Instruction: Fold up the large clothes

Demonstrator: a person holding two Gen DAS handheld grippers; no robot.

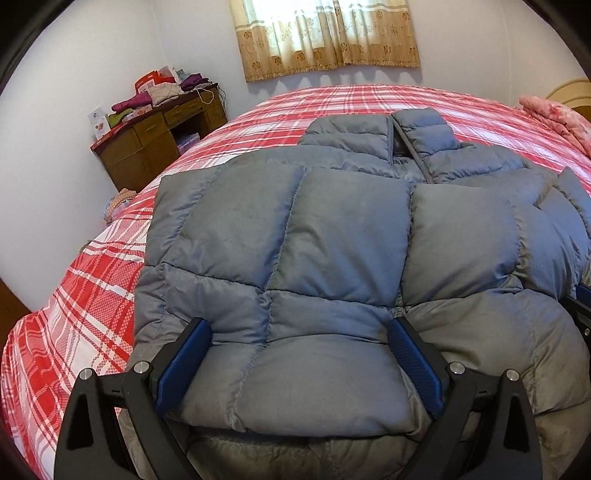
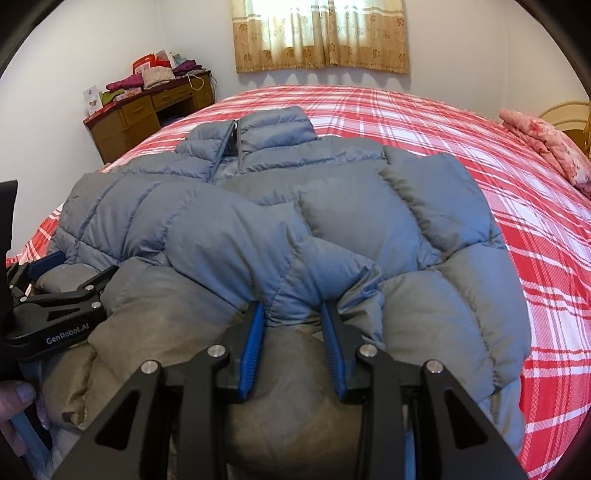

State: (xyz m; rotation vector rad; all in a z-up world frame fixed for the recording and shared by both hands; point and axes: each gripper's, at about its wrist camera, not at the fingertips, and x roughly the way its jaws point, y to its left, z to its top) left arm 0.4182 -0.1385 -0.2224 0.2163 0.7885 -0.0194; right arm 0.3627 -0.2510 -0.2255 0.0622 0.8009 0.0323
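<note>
The grey puffer jacket (image 1: 295, 229) lies on the plaid bed (image 1: 92, 288), collar away. The left tongs (image 1: 299, 332) gape wide around its hem; the right tongs (image 2: 293, 314) pinch a hem fold. It looks light, springy, slippery: grip seams.

A: Where does the grey quilted puffer jacket (image 1: 332, 236) lie?

B: On the red-and-white plaid bedspread (image 1: 92, 295), collar at the far end, hem nearest the cameras.

A: And the grippers?

B: The left gripper (image 1: 299, 332) sits at the near hem, its fingers spread on either side of a padded section. The right gripper (image 2: 293, 314) is beside it, to its right, at the same hem.

A: Behind the bed?

B: A brown wooden desk (image 1: 147, 144) at the far left with folded clothes (image 1: 162, 92) on it; a beige patterned curtain (image 1: 325, 33) on the back wall; a pink floral quilt (image 2: 546, 147) on the bed's far right.
</note>
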